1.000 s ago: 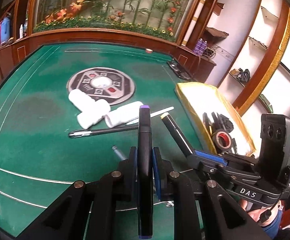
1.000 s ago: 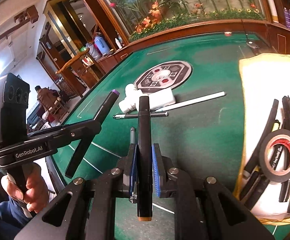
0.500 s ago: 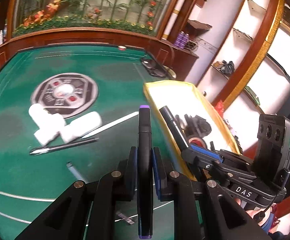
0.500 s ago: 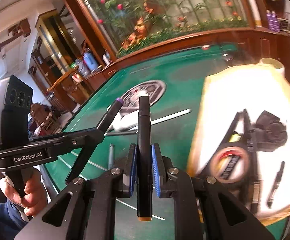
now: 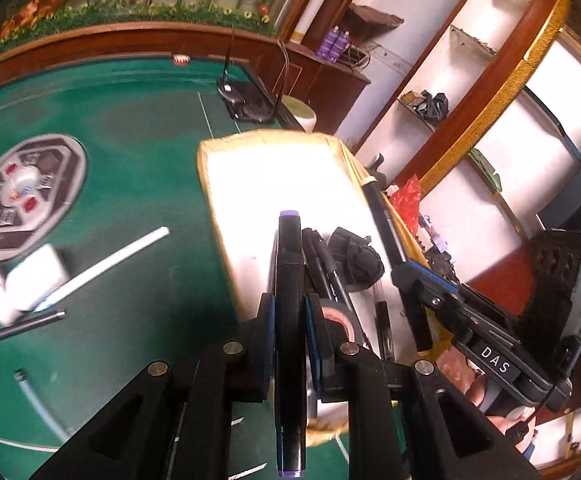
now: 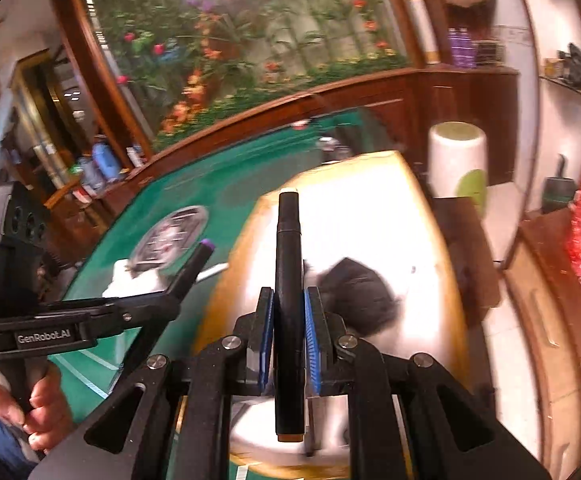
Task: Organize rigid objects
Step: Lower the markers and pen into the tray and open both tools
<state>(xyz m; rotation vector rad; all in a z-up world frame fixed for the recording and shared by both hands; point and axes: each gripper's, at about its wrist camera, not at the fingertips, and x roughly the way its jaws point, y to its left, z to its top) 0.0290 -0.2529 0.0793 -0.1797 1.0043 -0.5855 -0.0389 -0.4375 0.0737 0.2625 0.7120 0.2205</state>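
My left gripper [image 5: 289,312] is shut on a black marker with purple ends [image 5: 289,280], held above the near left part of the yellow-rimmed white tray [image 5: 226,216]. My right gripper [image 6: 288,312] is shut on a black marker with an orange end [image 6: 288,272], held over the same tray [image 6: 370,216]. The tray holds pens [image 5: 326,268], a black bundle [image 5: 356,258] and a tape roll [image 5: 340,320]. The right gripper's body [image 5: 490,336] shows at the right of the left wrist view. The left gripper's body [image 6: 90,320] shows at the left of the right wrist view.
On the green felt table [image 5: 130,120] lie white bottles [image 5: 30,280], a white stick [image 5: 106,268], a black pen [image 5: 18,328] and a grey pen [image 5: 38,404]. A round dark plate [image 5: 22,192] is set in the felt. A white cup [image 6: 456,160] stands beyond the tray.
Both grippers have swung right, away from the loose items on the felt, and now hover over the tray. Each still holds its marker.
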